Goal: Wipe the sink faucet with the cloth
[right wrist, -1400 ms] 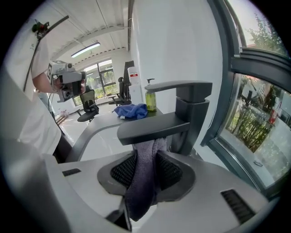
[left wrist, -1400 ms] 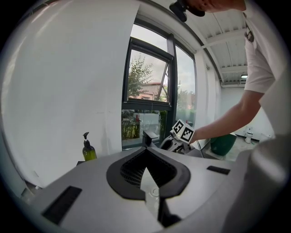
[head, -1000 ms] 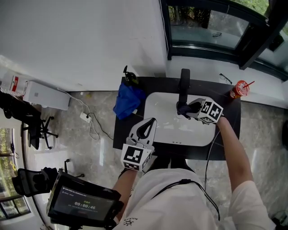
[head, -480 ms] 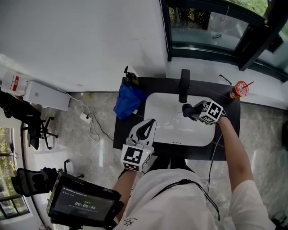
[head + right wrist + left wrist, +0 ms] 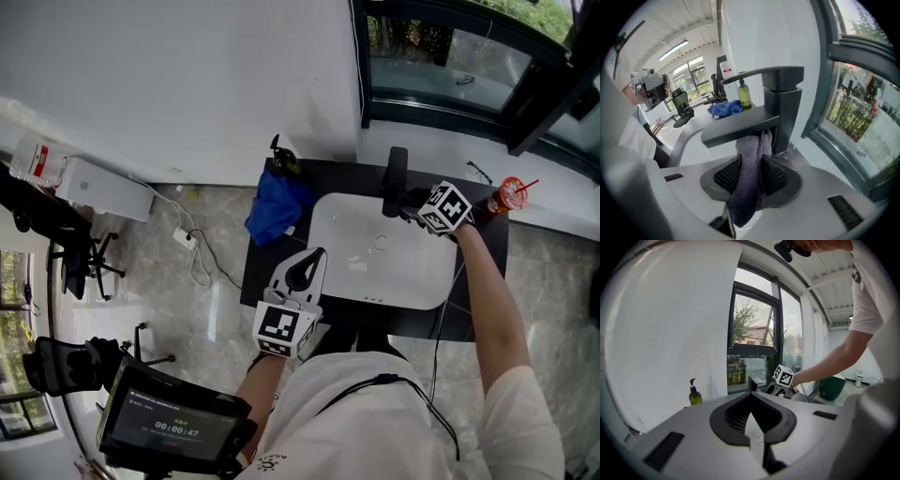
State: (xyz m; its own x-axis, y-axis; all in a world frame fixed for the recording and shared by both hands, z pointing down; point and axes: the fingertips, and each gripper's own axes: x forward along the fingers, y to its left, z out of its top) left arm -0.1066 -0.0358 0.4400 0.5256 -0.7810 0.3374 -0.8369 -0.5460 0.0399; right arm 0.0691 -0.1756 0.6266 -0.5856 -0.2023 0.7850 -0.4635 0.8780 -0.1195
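A dark grey faucet (image 5: pixel 396 180) stands at the back of the white sink (image 5: pixel 349 267). My right gripper (image 5: pixel 410 200) is at the faucet's right side, near its base, shut on a grey cloth. In the right gripper view the cloth (image 5: pixel 751 174) hangs between the jaws of the right gripper (image 5: pixel 752 177) and presses up under the spout against the faucet (image 5: pixel 780 96) column. My left gripper (image 5: pixel 319 253) hovers over the sink's front left rim with nothing in it, its tips together. In its own view the left gripper (image 5: pixel 751 414) points toward the faucet (image 5: pixel 754 381).
A blue cloth (image 5: pixel 275 208) lies on the dark counter (image 5: pixel 262 272) left of the sink, with a soap bottle (image 5: pixel 283 159) behind it. A red cup (image 5: pixel 506 194) stands at the counter's far right. A window frame (image 5: pixel 834 89) runs close behind the faucet.
My right gripper moved with the cloth from the spout's end, down over the basin, then back up to the faucet's right side. The left gripper stayed put.
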